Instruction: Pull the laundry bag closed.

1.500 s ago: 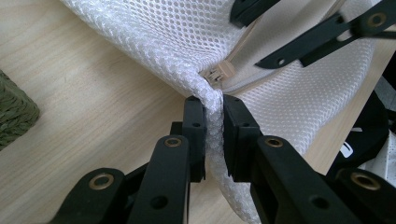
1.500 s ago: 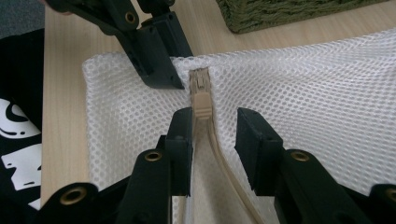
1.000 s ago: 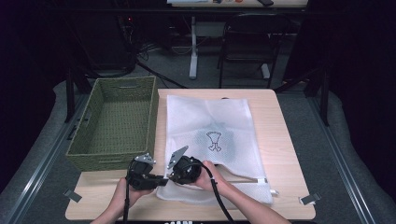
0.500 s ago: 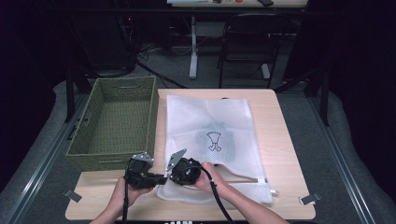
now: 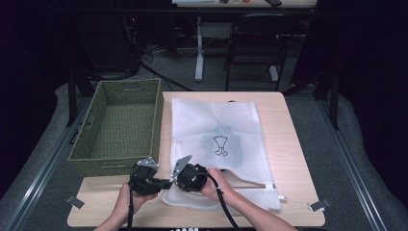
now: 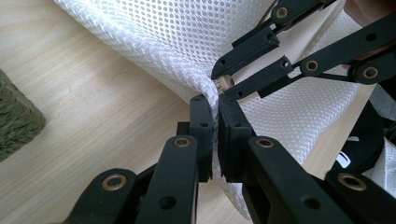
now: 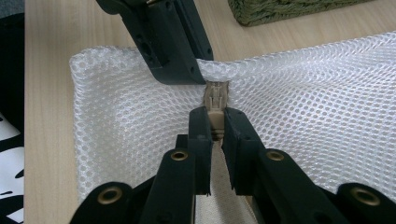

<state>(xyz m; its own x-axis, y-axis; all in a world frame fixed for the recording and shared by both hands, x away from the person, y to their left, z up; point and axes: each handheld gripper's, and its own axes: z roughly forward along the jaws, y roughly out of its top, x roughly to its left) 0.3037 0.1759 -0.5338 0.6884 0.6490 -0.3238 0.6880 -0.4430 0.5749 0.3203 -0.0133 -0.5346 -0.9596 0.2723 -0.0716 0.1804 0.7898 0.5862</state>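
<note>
On the wooden table, a white mesh bag lies just right of the green basket, a dark garment with a printed figure inside. At the bag's near left corner, the left gripper, jaws just closing, pinches the mesh; the right gripper clamps the zipper pull.

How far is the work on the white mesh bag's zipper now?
Done: the left gripper is shut on the white mesh laundry bag at its near corner, and the right gripper is shut on the beige zipper pull. In hand: both hold there. Left: sliding the zipper; the green woven basket waits alongside.
</note>
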